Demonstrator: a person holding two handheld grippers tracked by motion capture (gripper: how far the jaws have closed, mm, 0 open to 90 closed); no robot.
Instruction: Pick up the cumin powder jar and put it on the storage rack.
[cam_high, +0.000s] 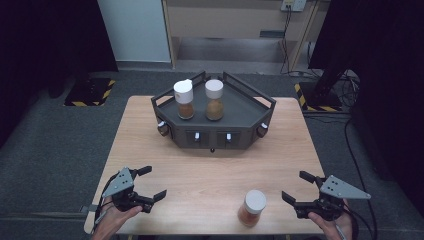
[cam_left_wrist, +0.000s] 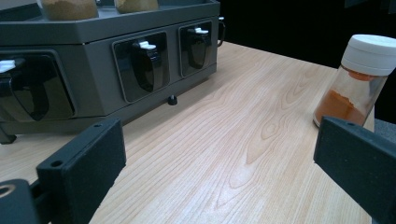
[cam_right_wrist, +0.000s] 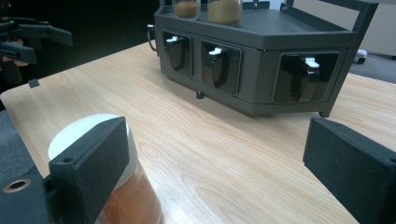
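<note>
At the bottom of the high view we see our two claws spread wide and holding nothing: the left claw (cam_high: 149, 183) at lower left, the right claw (cam_high: 297, 187) at lower right. Between them, nearer the right one, the spice jar (cam_high: 251, 208) stands upright on the pale wooden worktop (cam_high: 210, 170). It is a clear jar with a white screw cap and orange-red powder filling roughly its lower half. In the right gripper view the spice jar (cam_right_wrist: 112, 191) sits at lower left, partly behind the near jaw and not between the jaws. In the left gripper view the spice jar (cam_left_wrist: 355, 84) stands at the right edge, apart from both jaws.

Farther back, in the upper middle of the high view, a dark grey rack (cam_high: 250, 107) with small latched drawers along its front carries two more white-capped jars (cam_high: 200, 100) of brownish powder, side by side.
</note>
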